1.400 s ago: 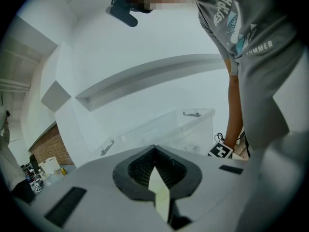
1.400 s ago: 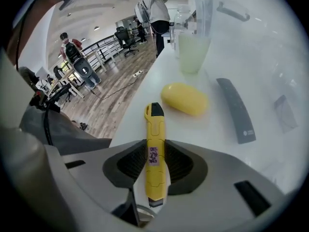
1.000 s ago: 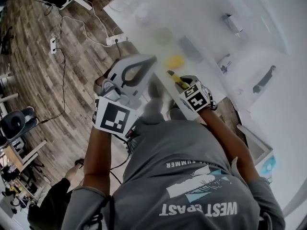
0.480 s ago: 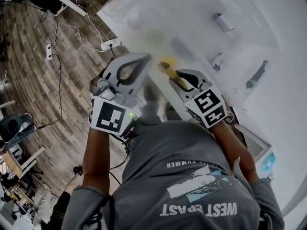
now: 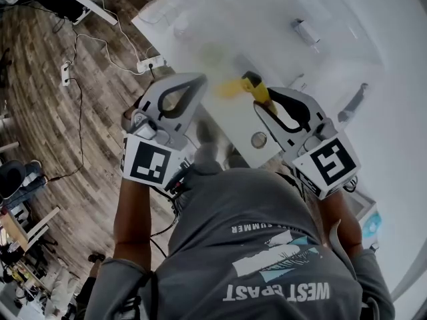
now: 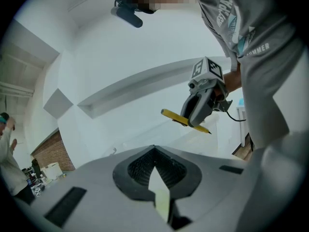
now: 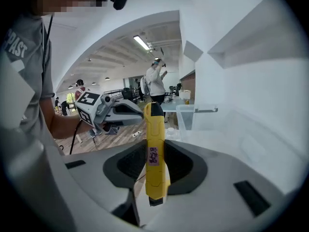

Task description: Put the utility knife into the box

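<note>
Lift is the change we record: over the last second the right gripper (image 5: 261, 103) comes up from the near table edge toward the head camera, and its marker cube now shows larger, at 4 o'clock of its former spot. Its jaws stay clamped on the utility knife (image 5: 254, 86) at mid-body. In the right gripper view the yellow body stands upright between the pads, with the dark end at 12 o'clock and the butt at 6 o'clock. We cannot tell whether the blade is extended.

The left gripper (image 5: 200, 80) keeps its place at 9 o'clock of the right one, jaws clenched together on nothing.

For the task, we judge the pick-up complete and the carry under way. The knife is in the air over the white table (image 5: 287, 39), not yet in any container. A clear box (image 7: 189, 116) stands on the table ahead, at about 1 o'clock of the knife's upper end in the right gripper view and well apart from it. We take this box as the target. Three steps remain: travel toward the box, descent over its opening, and release of the jaws
</note>
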